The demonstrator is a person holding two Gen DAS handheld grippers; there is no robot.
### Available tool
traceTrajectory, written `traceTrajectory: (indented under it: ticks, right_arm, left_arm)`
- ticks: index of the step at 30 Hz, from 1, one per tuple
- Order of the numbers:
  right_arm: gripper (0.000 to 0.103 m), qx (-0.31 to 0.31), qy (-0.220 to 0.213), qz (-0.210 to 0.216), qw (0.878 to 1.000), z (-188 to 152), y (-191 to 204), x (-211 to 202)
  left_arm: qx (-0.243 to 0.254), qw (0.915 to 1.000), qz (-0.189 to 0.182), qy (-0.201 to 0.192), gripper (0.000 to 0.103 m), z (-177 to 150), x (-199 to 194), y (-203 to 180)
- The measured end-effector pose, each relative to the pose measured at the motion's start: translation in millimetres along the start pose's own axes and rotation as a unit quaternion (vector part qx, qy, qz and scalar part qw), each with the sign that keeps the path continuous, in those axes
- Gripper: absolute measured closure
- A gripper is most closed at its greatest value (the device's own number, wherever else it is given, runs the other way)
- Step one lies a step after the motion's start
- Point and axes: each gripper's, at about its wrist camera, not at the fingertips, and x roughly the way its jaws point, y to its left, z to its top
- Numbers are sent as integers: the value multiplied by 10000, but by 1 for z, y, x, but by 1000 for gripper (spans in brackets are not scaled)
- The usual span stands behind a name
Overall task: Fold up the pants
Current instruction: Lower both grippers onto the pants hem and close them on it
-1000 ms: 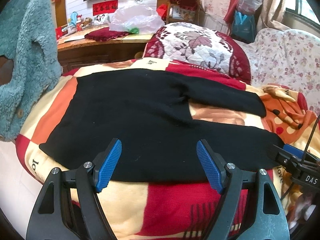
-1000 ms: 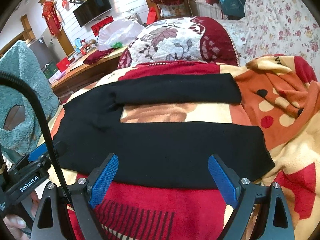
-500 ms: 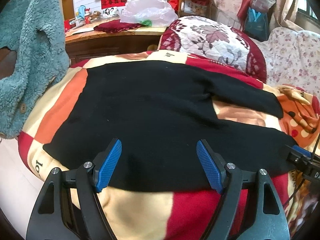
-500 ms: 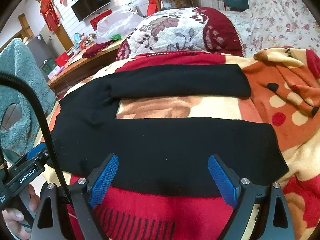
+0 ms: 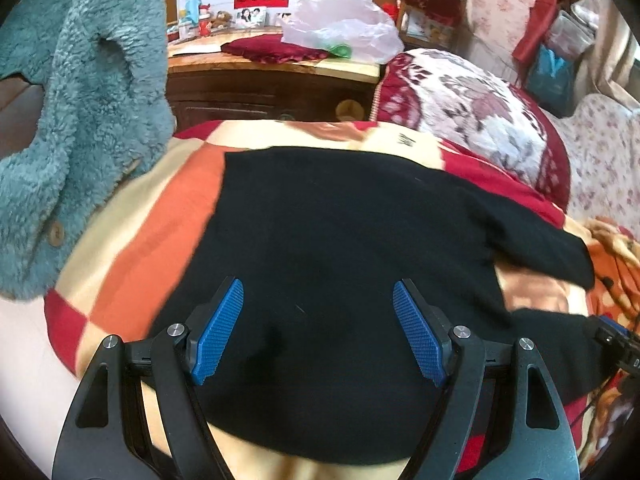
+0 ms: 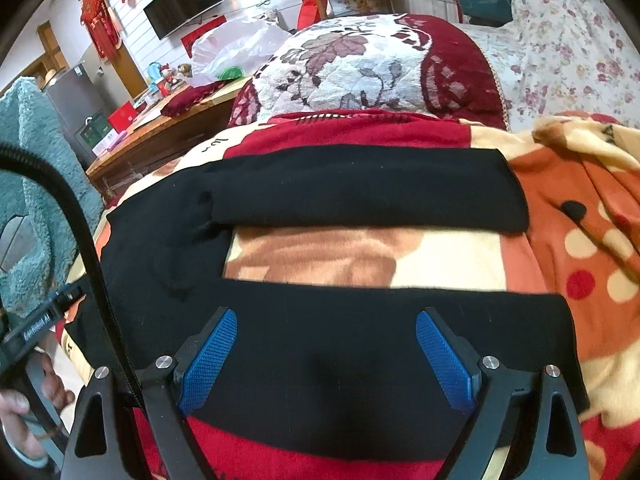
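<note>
Black pants (image 5: 328, 240) lie spread flat on a red, orange and cream blanket (image 5: 132, 216), waist at the left and both legs running right. My left gripper (image 5: 318, 332) is open, low over the waist part near its front edge. My right gripper (image 6: 326, 354) is open over the near leg (image 6: 360, 320). The far leg (image 6: 360, 196) lies parallel behind it, with a strip of blanket (image 6: 360, 256) showing between the two legs. Neither gripper holds cloth.
A teal fleece jacket (image 5: 76, 92) hangs at the left. A floral cushion (image 6: 352, 68) sits behind the pants, a wooden cabinet (image 5: 272, 88) with a plastic bag beyond. A floral sofa (image 6: 568, 52) stands at the right. The left gripper's body and hand show in the right wrist view (image 6: 36, 324).
Both grippers have moved forward and down toward the pants, which now fill more of each view. Both jaws stayed open. The pants have not moved.
</note>
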Motion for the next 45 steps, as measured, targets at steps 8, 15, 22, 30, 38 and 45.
traceTrajectory:
  ticks: [8, 15, 22, 30, 38, 45]
  right_arm:
    - [12, 131, -24, -54, 9999, 25, -23, 13]
    - [12, 141, -33, -153, 9998, 56, -58, 19]
    - [12, -137, 28, 501, 9986, 86, -75, 25]
    - [12, -1205, 352, 1445, 9815, 140, -60, 50]
    - [33, -2369, 983, 1487, 9550, 171, -5, 119]
    - [34, -2998, 1512, 1594, 9284, 170, 4, 156]
  left_arm:
    - [134, 9997, 131, 126, 24, 55, 46, 49]
    - [246, 9991, -34, 349, 24, 87, 91, 69]
    - [694, 9968, -29, 401, 24, 104, 118, 76]
    - [1054, 9907, -689, 519, 24, 107, 132, 66]
    - [1310, 9871, -673, 624, 24, 107, 145, 58]
    - [1626, 9803, -891, 676, 24, 109, 150, 58]
